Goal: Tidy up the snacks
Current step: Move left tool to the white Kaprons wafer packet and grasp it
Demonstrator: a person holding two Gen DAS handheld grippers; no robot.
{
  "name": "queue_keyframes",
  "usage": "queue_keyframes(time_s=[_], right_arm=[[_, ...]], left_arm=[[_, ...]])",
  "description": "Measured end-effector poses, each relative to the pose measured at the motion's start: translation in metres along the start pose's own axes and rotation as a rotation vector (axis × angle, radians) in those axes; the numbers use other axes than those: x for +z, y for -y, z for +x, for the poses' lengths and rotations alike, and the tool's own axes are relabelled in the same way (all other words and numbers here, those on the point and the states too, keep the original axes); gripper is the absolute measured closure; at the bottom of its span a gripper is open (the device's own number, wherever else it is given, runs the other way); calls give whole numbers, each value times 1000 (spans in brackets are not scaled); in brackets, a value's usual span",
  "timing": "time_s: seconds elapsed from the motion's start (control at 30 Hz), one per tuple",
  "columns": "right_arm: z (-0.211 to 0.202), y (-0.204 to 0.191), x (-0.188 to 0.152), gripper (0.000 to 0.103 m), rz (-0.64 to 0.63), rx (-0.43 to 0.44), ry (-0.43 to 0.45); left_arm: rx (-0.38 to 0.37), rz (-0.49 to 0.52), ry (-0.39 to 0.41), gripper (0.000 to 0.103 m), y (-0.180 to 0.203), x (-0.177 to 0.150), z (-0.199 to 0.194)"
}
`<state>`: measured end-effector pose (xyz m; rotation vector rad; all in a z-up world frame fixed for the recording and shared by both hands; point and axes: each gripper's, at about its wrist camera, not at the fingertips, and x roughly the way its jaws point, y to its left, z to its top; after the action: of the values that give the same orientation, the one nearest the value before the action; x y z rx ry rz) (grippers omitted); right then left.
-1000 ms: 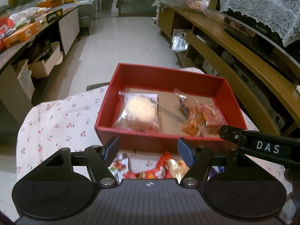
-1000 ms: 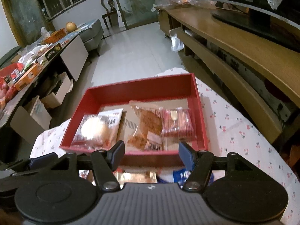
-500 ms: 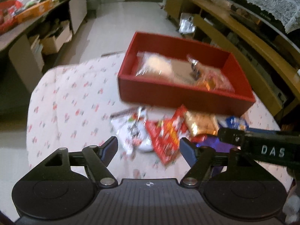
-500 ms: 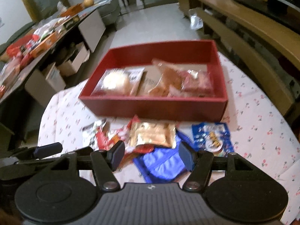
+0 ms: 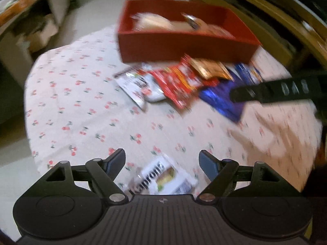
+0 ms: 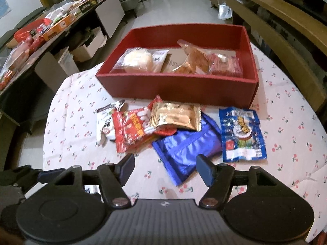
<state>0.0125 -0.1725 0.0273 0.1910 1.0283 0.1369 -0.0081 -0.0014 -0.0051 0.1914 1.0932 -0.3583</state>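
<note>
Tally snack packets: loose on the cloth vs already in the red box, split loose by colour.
Loose red: 1
Loose gold: 1
Loose blue: 2
Loose white or silver: 2
In the red box: 3
Total: 9

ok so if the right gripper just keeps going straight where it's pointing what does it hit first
Most likely the blue-purple packet: it lies on the tablecloth straight ahead of the right gripper, between its open jaws. Past it come the gold packet and the red box. Height above the cloth is unclear.
</note>
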Motion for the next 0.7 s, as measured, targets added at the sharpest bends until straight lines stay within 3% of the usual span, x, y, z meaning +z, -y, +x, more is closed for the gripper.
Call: queue_keyframes(time_s=[0.2, 0.47, 0.63, 0.7], right_arm=[[2, -5, -7, 30, 4, 12, -21], [8, 0, -2, 29, 12, -6, -32], [1, 29, 11, 29, 100, -31, 4], [-1, 39, 15, 29, 133, -42, 18]], left_arm=[[-14, 172, -67, 19, 9, -17, 11], [-33, 240, -123, 15, 9, -16, 29], [-51, 201, -112, 36, 10, -14, 22], [-56, 182, -108, 38, 11, -13, 21]])
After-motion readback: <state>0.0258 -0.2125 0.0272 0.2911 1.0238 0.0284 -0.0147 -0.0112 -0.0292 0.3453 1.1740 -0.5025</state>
